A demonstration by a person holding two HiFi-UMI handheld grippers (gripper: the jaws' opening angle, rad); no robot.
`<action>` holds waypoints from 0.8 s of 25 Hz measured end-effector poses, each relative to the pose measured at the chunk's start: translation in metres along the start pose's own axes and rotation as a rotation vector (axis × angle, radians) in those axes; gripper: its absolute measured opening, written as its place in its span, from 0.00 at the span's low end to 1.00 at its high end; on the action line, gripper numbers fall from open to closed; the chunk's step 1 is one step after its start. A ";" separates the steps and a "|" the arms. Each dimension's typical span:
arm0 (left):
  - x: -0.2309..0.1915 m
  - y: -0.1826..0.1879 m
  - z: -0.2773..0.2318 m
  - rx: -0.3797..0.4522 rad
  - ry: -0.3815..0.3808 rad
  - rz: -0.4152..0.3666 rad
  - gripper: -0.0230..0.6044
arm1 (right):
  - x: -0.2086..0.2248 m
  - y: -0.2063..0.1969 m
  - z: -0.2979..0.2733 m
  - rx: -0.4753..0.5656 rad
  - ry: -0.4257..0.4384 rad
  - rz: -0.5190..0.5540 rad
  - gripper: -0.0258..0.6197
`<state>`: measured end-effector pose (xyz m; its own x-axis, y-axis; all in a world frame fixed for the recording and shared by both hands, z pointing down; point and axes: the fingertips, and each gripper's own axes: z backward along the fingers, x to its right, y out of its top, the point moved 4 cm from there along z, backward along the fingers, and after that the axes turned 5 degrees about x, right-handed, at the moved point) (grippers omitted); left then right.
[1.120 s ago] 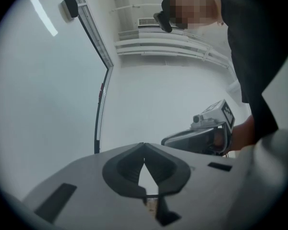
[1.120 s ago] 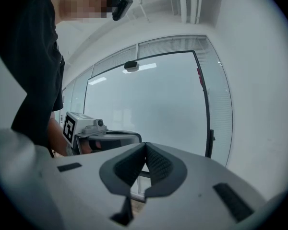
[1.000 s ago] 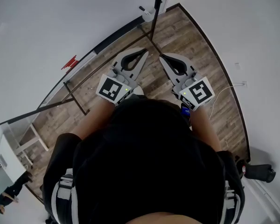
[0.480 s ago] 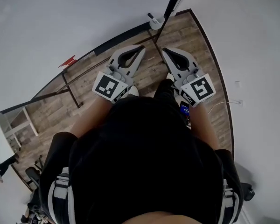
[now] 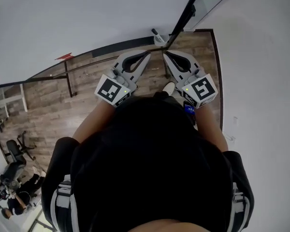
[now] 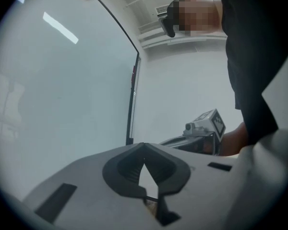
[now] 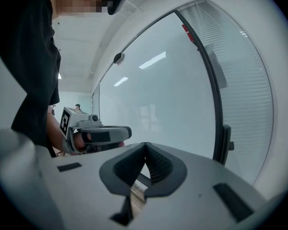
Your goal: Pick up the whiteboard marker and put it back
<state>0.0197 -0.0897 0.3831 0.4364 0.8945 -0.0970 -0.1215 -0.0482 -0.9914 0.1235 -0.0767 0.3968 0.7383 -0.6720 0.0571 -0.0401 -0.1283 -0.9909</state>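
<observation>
No whiteboard marker shows in any view. Both grippers are held out side by side in front of the person, above the wood floor (image 5: 53, 105). My left gripper (image 5: 147, 54) has its jaws shut, tips meeting, with nothing between them (image 6: 144, 146). My right gripper (image 5: 165, 55) is shut and empty too (image 7: 145, 145). Each shows in the other's view: the right gripper (image 6: 201, 131), the left gripper (image 7: 98, 134). Ahead stands a large pale board (image 5: 87, 18) with a black frame post (image 5: 183, 16). A small red thing (image 5: 64, 57) sits at the board's lower edge.
A black stand leg (image 5: 69, 83) rises from the floor at left. An office chair (image 5: 14, 151) and seated people (image 5: 9, 197) are at the lower left. A white wall (image 5: 261, 81) closes the right side. The person's shoe (image 5: 169, 87) is below the grippers.
The person has walked and turned, so the floor and board have swung in the head view. Both grippers travelled along together, still shut, and now sit nearer the black frame post.
</observation>
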 end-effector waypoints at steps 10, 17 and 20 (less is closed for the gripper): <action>-0.005 -0.015 -0.034 0.022 0.277 -0.021 0.04 | 0.058 -0.036 -0.016 -0.097 0.196 -0.004 0.03; -0.013 -0.013 -0.030 0.045 0.402 -0.026 0.04 | 0.069 -0.049 -0.038 -0.177 0.264 0.010 0.03; -0.019 -0.023 -0.027 0.037 0.374 -0.007 0.04 | 0.070 -0.057 -0.047 -0.193 0.253 -0.004 0.03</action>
<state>0.0382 -0.1171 0.4054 0.7317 0.6706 -0.1222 -0.1465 -0.0204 -0.9890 0.1452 -0.1507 0.4629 0.5486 -0.8283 0.1138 -0.1819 -0.2510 -0.9507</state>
